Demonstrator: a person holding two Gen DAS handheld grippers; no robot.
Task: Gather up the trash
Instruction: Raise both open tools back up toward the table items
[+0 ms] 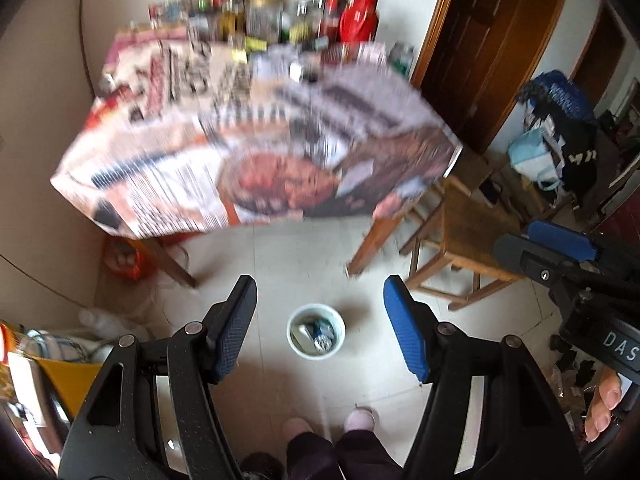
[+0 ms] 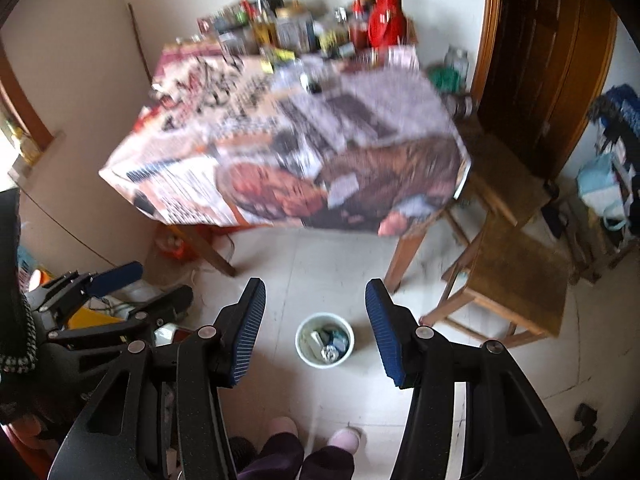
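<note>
A small white trash bin (image 1: 316, 332) stands on the tiled floor in front of the table, with several crumpled pieces of trash inside. It also shows in the right wrist view (image 2: 325, 339). My left gripper (image 1: 320, 288) is open and empty, high above the bin. My right gripper (image 2: 315, 290) is open and empty, also above the bin. The right gripper appears at the right edge of the left wrist view (image 1: 560, 240). The left gripper appears at the left edge of the right wrist view (image 2: 112, 280).
A wooden table (image 1: 248, 152) covered with printed paper stands ahead, with bottles and jars (image 1: 256, 16) along its far edge. A wooden chair (image 1: 472, 232) stands to the right. Clutter lies at the left wall (image 1: 48, 356). My feet (image 1: 328, 424) are below.
</note>
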